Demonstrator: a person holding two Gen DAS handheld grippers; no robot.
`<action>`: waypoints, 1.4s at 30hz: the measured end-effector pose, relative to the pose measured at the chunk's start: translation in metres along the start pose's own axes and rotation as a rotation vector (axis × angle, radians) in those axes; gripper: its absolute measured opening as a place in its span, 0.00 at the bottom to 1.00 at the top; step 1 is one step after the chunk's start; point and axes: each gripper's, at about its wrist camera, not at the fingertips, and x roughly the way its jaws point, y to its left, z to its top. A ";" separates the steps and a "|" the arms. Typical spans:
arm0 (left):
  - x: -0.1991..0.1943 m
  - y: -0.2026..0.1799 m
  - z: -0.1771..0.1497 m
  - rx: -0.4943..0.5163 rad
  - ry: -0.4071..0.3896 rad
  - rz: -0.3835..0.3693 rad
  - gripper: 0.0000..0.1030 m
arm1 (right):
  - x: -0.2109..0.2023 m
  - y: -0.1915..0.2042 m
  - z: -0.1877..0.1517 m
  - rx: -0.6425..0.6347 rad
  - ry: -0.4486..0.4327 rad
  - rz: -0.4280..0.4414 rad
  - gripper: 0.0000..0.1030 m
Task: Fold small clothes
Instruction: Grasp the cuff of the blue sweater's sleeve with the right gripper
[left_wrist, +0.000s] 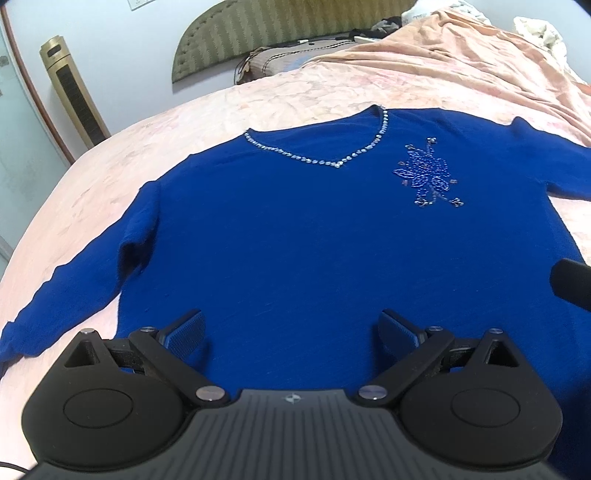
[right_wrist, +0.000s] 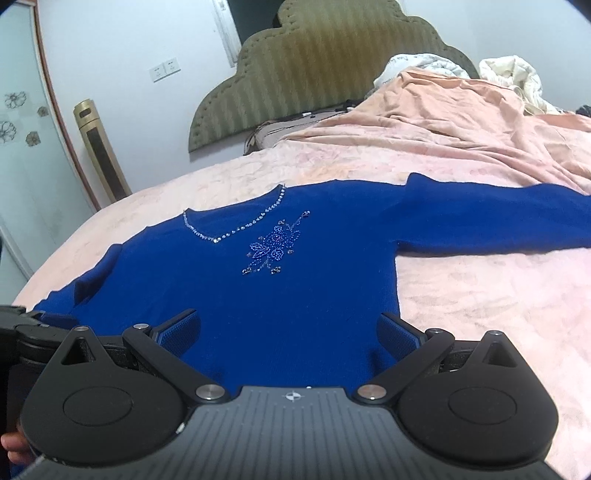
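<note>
Blue knit sweater (left_wrist: 295, 229) lies flat on the bed (left_wrist: 110, 177).
Soft, limp, stretchy (beads snag): take the near hem corners; left gripper (left_wrist: 291, 332) and right gripper (right_wrist: 288, 332) gape wide, empty.

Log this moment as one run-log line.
stage: pre-fold | blue sweater flat on pink bedspread, sleeves spread | left claw open, over hem | right claw open, over hem

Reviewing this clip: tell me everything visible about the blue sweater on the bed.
The blue sweater is a deep blue, soft-looking knit with long sleeves. A row of clear stones edges its V neckline, and a beaded flower sits on the chest. It lies spread flat, front up, sleeves out to the sides, on the pink bedspread. Both grippers hover open above its lower part; neither holds it.
</note>
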 end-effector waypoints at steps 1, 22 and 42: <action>0.000 -0.002 0.001 0.003 0.001 -0.002 0.98 | 0.000 -0.001 0.001 -0.004 0.003 0.001 1.00; -0.001 -0.054 0.024 0.137 -0.054 -0.080 0.98 | -0.031 -0.174 0.034 0.460 -0.155 -0.211 0.96; 0.012 -0.065 0.027 0.168 -0.021 -0.056 0.98 | -0.050 -0.400 0.034 0.986 -0.414 -0.137 0.72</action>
